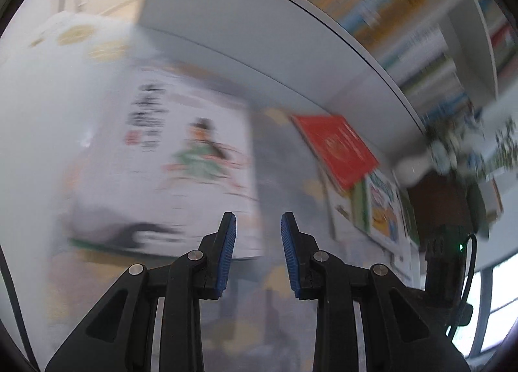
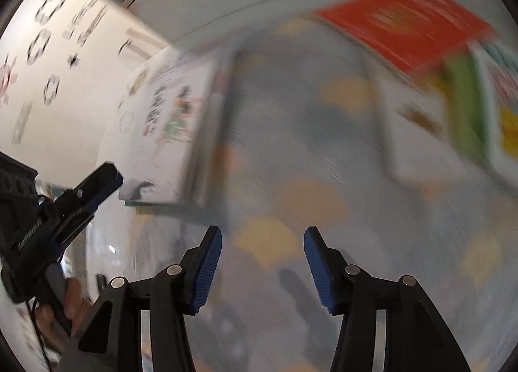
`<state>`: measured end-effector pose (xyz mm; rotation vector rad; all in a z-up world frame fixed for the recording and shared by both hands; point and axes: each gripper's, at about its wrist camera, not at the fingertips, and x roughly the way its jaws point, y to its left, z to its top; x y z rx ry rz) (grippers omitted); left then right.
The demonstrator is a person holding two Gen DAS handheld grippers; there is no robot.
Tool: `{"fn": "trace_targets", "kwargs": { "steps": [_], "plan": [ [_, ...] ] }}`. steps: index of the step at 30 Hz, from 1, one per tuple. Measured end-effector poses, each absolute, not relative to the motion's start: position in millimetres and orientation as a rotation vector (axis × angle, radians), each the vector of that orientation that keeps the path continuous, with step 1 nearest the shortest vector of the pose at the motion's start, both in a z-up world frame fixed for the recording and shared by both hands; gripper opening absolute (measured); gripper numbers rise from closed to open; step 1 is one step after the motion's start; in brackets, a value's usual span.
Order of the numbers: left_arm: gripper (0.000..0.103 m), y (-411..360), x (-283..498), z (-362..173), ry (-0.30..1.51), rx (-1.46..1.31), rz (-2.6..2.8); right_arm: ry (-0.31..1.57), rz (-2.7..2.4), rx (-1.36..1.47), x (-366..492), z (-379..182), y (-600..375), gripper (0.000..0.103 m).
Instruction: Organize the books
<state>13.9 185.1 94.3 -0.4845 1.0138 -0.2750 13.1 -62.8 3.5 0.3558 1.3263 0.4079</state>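
Books lie scattered on the patterned mat (image 2: 291, 151) ahead of you, all smeared by motion blur. Your left gripper (image 1: 258, 229) has its blue pads apart with nothing between them; the white picture book (image 1: 181, 158) sits at about eleven o'clock from its tips. Your right gripper (image 2: 263, 242) stands open too, wider, and empty. From the right wrist view, the white picture book (image 2: 165, 132) lies at ten o'clock, the red book (image 2: 404, 31) at one o'clock atop a spread of other books (image 2: 453, 119). At eight o'clock there, your hand (image 2: 69, 304) holds the left gripper (image 2: 103, 184). A white bookshelf (image 1: 372, 12) arcs across twelve to two o'clock in the left view.
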Motion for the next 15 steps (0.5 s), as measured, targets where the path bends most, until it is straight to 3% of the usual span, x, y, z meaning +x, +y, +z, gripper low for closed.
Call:
{"fn": "trace_targets", "kwargs": {
  "steps": [1, 3, 5, 6, 7, 15],
  "plan": [
    [0.032, 170.4, 20.3, 97.2, 1.023, -0.457, -0.294, 1.325, 0.388, 0.377, 6.7, 3.4, -77.4, 0.051],
    [0.034, 145.6, 32.8, 102.6, 1.031, -0.409, -0.323, 1.31, 0.354, 0.427, -3.0, 6.0, -109.0, 0.051],
    [0.046, 120.7, 52.6, 106.8, 1.038, -0.372, -0.364, 1.276, 0.318, 0.445, -3.0, 12.4, -132.9, 0.051],
    [0.064, 109.3, 65.2, 108.0, 1.039, -0.359, -0.383, 1.258, 0.304, 0.451, 0.0, 15.7, -141.6, 0.051],
    [0.072, 97.3, 80.0, 109.2, 1.038, -0.344, -0.391, 1.229, 0.289, 0.458, 6.7, 20.5, -153.6, 0.051],
    [0.075, 44.3, 196.8, 89.3, 1.039, -0.352, -0.454, 1.066, 0.133, 0.457, 89.2, 36.5, -210.5, 0.051]
  ]
}}
